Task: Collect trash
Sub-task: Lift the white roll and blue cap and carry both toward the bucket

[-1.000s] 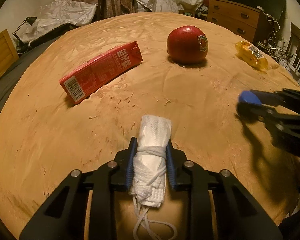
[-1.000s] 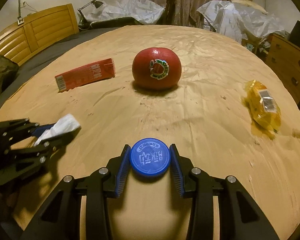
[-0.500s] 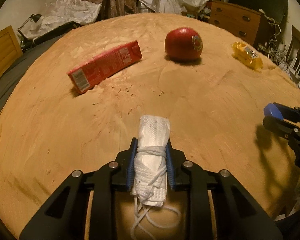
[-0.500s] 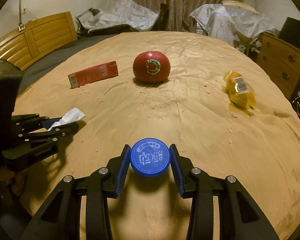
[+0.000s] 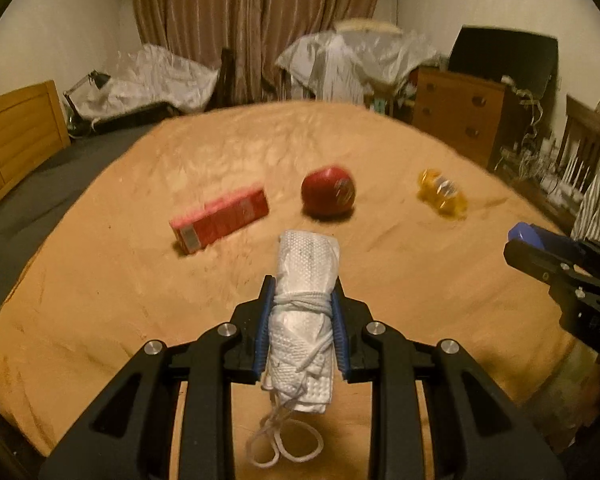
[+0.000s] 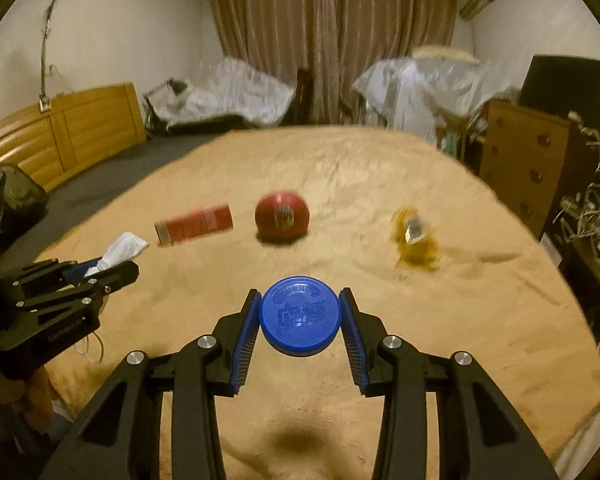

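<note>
your left gripper (image 5: 300, 320) is clamped on the mask (image 5: 306, 304) and your right gripper (image 6: 299, 320) pinches the cap (image 6: 299, 318), both lifted off the blanket (image 6: 440, 320), so no free fingers for the carton (image 5: 220, 220), lying crosswise ahead on your left side.

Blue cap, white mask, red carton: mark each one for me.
blue cap (image 6: 299, 315), right wrist view, centre of its printed top face.
white mask (image 5: 306, 280), left wrist view, middle of the folded bundle above the cord.
red carton (image 5: 224, 222), left wrist view, middle of its long side.
</note>
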Demonstrator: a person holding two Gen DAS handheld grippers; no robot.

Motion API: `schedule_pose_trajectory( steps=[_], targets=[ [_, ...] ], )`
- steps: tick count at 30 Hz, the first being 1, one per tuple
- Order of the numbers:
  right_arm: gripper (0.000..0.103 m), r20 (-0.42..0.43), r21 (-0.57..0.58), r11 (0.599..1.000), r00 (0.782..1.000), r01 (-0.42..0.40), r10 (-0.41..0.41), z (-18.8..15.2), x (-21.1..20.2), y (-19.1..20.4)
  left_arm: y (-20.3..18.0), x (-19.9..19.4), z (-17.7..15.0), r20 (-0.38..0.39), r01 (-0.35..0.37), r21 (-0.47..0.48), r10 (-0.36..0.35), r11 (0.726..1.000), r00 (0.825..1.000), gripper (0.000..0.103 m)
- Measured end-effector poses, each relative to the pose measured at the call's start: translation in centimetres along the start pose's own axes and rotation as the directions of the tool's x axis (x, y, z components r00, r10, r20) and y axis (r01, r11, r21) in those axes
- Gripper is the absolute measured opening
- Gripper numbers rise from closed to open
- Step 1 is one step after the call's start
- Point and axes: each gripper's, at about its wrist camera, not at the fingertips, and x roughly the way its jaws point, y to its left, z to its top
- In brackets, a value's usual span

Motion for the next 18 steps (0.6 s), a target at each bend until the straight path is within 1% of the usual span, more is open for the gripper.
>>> schedule_pose_trajectory(
  steps=[4, 8, 11, 18],
  targets=[
    [0.041, 0.087, -0.008, 1.0, 0.996, 0.018, -0.017, 0.5, -4.4, 0.4, -1.0, -2.9, 1.0, 0.082, -0.003, -0.009, 0.004, 1.0, 0.997, 0.025],
    [0.041, 0.136, -0.014, 1.0, 0.991, 0.022, -0.02, 0.4, -7.6, 1.1, -2.2, -5.8, 1.2, 0.154, -0.012, -0.008, 0.013, 1.0, 0.988, 0.025],
    [0.041, 0.155, -0.011, 1.0, 0.988, 0.018, -0.016, 0.2, -9.7, 1.5, -2.7, -7.0, 1.2, 0.173, -0.004, -0.007, 0.005, 1.0, 0.985, 0.025],
    [0.041, 0.2, 0.018, 0.999, 0.979, 0.038, -0.04, 0.0, -13.5, 1.7, -3.3, -8.6, 1.0, 0.199, 0.001, -0.01, 0.001, 1.0, 0.98, 0.025]
  ],
)
